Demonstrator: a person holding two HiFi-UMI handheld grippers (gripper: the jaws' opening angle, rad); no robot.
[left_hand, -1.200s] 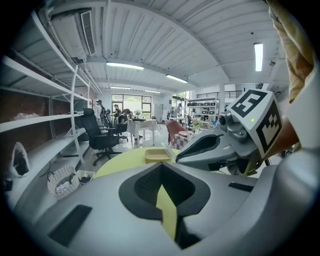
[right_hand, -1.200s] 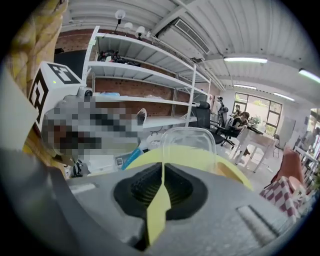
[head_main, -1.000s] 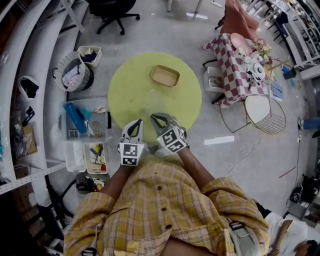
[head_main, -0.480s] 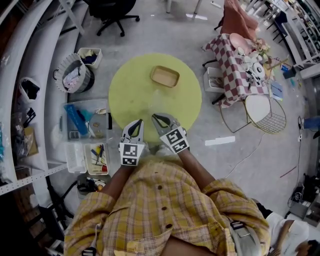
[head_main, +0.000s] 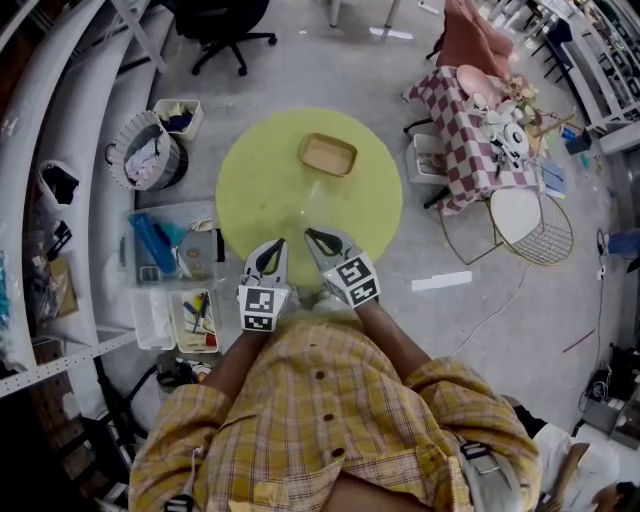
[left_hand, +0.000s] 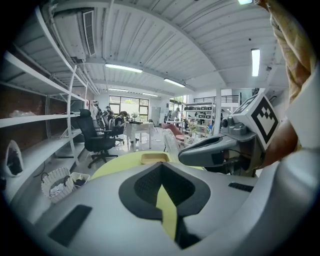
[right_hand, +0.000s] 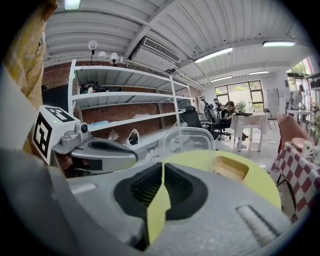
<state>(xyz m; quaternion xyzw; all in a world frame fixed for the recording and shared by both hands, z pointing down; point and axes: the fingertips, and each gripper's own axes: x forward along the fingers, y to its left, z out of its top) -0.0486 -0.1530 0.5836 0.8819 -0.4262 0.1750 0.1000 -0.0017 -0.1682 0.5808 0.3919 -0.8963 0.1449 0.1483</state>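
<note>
While both grippers hover over the near edge of the round yellow surface (head_main: 250, 190), the left gripper (head_main: 272, 247) and right gripper (head_main: 313, 236) each have their fingers pressed together on nothing. The clear container (right_hand: 190, 141) stands just ahead of the right fingers, apart from them, with the tan tray (head_main: 328, 154) beyond. It is faint in the head view, so it probably sits mid-surface. A clean grasp, I judge, calls for parting the fingers first and meeting its wall squarely.
</note>
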